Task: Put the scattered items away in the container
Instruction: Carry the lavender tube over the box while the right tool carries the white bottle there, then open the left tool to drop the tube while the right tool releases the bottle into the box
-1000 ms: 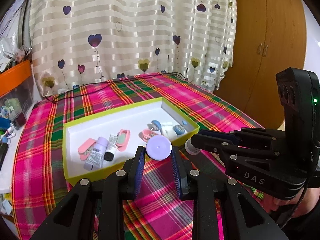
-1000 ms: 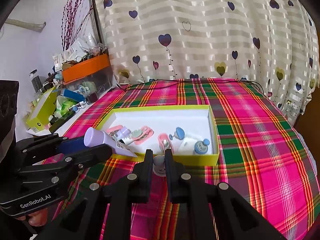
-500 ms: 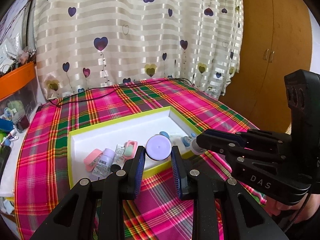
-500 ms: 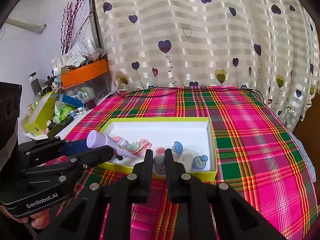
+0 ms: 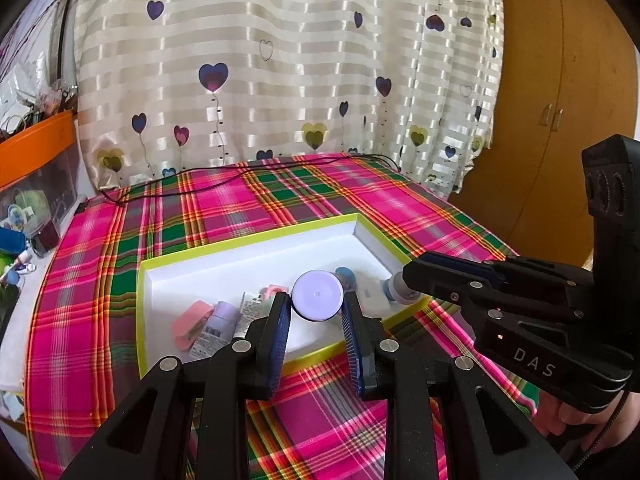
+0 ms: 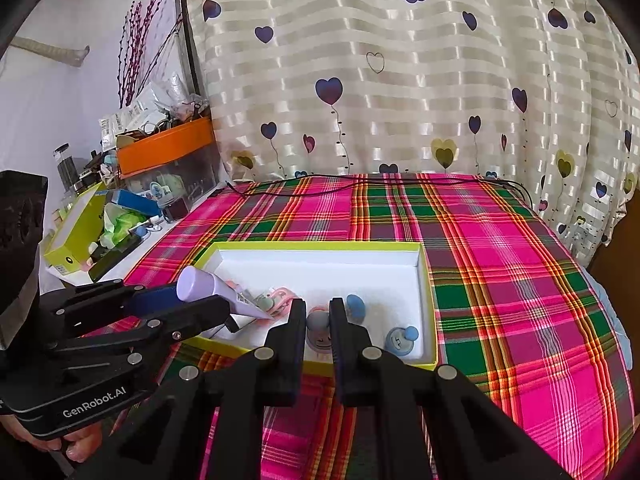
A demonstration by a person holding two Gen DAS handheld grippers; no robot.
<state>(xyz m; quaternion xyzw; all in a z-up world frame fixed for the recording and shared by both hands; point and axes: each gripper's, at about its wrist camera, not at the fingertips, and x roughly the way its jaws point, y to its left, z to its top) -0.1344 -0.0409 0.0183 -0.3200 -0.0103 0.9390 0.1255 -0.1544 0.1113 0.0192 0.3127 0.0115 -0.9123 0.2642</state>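
While both hands hang just over the near edge of the box, each pair of tongs has something pinched in it. The left tongs hold a purple tube by its round cap end, and the pads squeeze it from both sides. From the right camera the tube points toward 4 o'clock, with its flat tail down over the box. It looks light and squashy, so a hold near the hard cap is best; the soft middle would bend and slip.

The right tongs are shut narrow on a small grey-blue knob thing. It looks like hard, smooth plastic, very light, and it could pop out if squeezed on its round top. Holding the thin neck looks safer.

Just past the tongs sits the yellow-green box on the plaid desk. Inside it, at 9 o'clock, lie a pink clip and another small purple tube. At 3 o'clock sits a blue knob toy.

Farther off, a black cable runs along the back of the desk, in front of a heart curtain.
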